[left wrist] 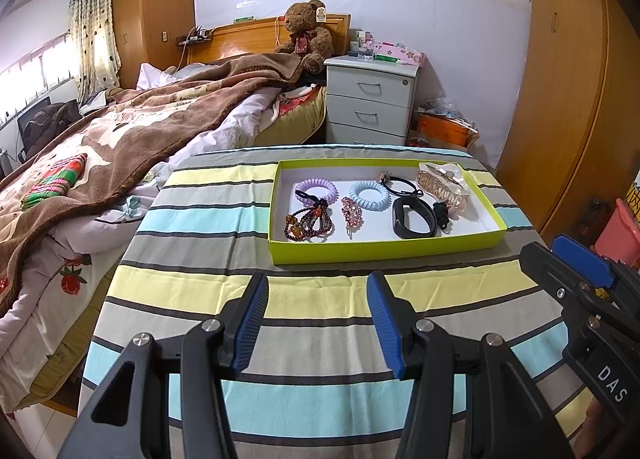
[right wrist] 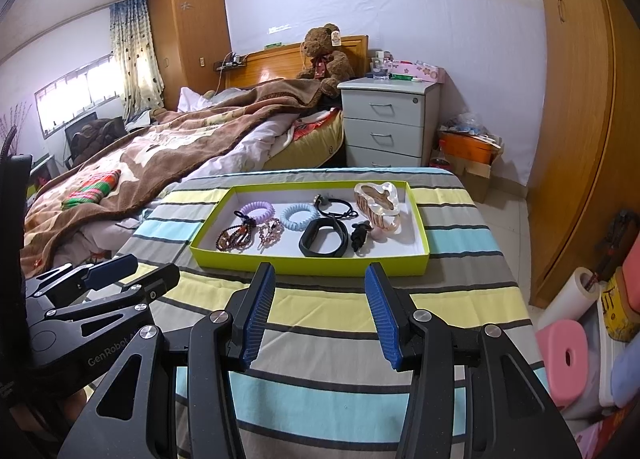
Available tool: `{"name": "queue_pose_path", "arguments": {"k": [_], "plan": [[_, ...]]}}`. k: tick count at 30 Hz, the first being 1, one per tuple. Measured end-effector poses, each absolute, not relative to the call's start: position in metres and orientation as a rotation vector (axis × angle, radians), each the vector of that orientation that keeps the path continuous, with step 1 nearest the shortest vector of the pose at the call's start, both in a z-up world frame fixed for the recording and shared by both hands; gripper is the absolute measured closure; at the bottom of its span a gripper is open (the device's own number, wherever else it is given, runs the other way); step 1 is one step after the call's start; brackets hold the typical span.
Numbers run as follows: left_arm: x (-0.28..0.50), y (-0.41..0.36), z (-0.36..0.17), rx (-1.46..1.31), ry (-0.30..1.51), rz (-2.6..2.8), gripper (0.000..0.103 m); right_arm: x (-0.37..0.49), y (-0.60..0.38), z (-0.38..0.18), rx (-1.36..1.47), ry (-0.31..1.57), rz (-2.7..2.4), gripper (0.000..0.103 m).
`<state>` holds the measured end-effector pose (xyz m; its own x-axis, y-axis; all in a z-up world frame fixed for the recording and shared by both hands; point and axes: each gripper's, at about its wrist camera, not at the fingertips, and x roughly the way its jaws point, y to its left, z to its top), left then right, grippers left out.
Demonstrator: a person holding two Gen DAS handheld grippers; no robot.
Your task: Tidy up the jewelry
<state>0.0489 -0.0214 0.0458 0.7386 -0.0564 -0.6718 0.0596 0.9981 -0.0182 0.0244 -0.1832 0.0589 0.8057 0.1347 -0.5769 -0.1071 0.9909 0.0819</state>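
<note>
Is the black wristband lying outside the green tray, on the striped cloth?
No. The black wristband lies inside the green tray, between the blue coil hair tie and the small black clip.

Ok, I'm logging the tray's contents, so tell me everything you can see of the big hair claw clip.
The large translucent pink-and-pearly hair claw clip looks like glossy plastic, with curved interlocking teeth and a wavy cream top. It lies on its side, closed, in the far right corner of the shallow lime-green cardboard tray, close to the right wall. A small black clip lies beside it; contact is unclear.

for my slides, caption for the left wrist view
Open left gripper hovers over striped cloth before green tray of hair ties and bracelets.
</note>
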Motion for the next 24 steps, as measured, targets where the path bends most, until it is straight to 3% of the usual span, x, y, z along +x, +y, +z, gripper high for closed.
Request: {"name": "queue_pose_path", "arguments": {"k": [24], "plan": [[0.0486, -0.0172, 0.0436, -0.009, 0.743, -0.041, 0.050, 0.0247, -0.1843, 0.0566, 0.047, 0.623, 0.127, 0.055]]}}
